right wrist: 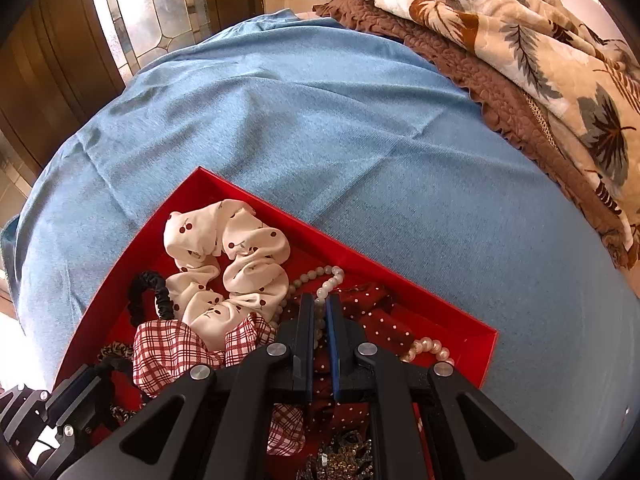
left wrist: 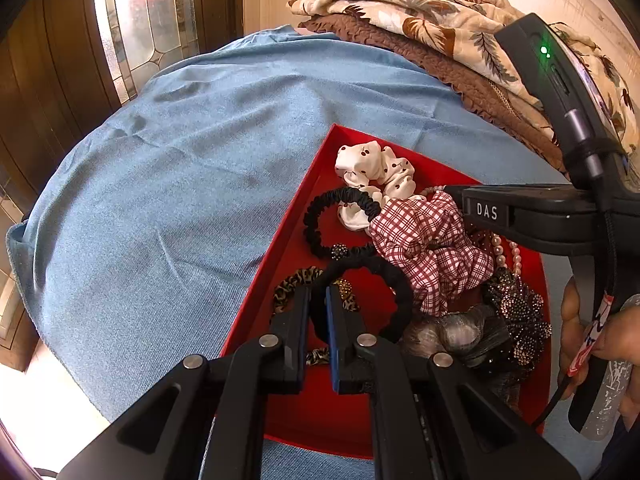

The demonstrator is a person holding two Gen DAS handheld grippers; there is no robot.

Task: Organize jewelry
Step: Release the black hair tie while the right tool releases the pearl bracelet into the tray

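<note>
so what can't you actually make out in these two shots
- Pearl necklace: right view, its middle hidden behind the right gripper; whether gripped, unclear.
- Sequin bow: left view, lower part hidden by pile and left gripper.
- Red tray: near edge cut off, both views.

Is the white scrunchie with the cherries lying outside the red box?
No, the white cherry scrunchie lies inside the red box, near its far corner, beside the pearl necklace.

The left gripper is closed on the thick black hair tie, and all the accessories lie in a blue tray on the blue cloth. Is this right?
One detail is wrong: the tray is red, not blue, as both wrist views show. The left gripper does clamp the thick black hair tie, and the cloth is blue.
</note>
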